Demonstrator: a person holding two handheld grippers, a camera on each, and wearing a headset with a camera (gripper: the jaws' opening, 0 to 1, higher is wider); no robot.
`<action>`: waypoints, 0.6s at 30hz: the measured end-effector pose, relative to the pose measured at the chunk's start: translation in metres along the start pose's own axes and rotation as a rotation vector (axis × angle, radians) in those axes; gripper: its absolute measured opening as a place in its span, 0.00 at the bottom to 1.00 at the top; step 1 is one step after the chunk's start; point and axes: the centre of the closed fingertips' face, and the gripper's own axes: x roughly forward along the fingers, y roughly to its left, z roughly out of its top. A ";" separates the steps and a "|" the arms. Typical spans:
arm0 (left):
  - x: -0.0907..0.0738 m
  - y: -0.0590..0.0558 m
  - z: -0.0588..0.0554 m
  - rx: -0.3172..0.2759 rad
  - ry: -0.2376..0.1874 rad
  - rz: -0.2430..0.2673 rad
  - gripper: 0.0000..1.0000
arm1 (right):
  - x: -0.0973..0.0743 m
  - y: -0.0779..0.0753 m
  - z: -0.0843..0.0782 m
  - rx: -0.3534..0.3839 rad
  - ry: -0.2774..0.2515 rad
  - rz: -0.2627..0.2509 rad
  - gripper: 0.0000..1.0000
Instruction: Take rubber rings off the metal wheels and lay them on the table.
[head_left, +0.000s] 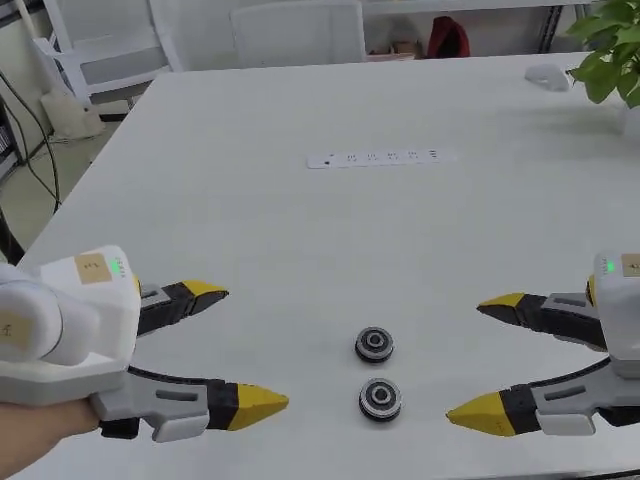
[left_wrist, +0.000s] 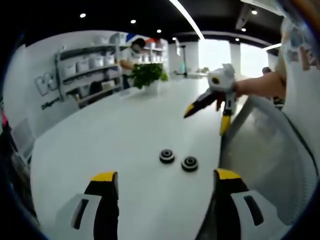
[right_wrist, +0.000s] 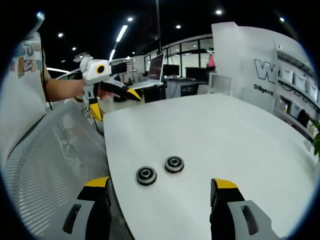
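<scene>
Two small metal wheels with black rubber rings lie on the white table (head_left: 320, 220) near its front edge: one farther wheel (head_left: 374, 344) and one nearer wheel (head_left: 380, 398), side by side and a little apart. The pair also appears in the left gripper view as the farther wheel (left_wrist: 167, 156) and nearer wheel (left_wrist: 189, 163), and in the right gripper view as the farther wheel (right_wrist: 174, 164) and nearer wheel (right_wrist: 146, 175). My left gripper (head_left: 256, 347) is open, left of the wheels. My right gripper (head_left: 480, 358) is open, right of them. Neither touches a wheel.
A white power strip (head_left: 380, 157) lies across the table's middle. A green plant (head_left: 612, 50) stands at the far right corner, with a small white object (head_left: 548, 75) beside it. White chairs (head_left: 298, 32) stand behind the far edge. A mesh chair back (left_wrist: 265, 150) is near the front edge.
</scene>
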 end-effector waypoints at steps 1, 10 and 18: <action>0.001 0.000 0.000 0.004 0.003 -0.001 0.79 | 0.001 -0.001 -0.001 -0.002 0.001 0.000 0.79; 0.012 -0.006 0.000 0.026 0.014 -0.032 0.78 | 0.011 -0.002 0.002 -0.039 0.007 0.014 0.75; 0.022 -0.006 -0.001 0.035 0.025 -0.057 0.75 | 0.022 0.000 -0.002 -0.060 0.025 0.045 0.71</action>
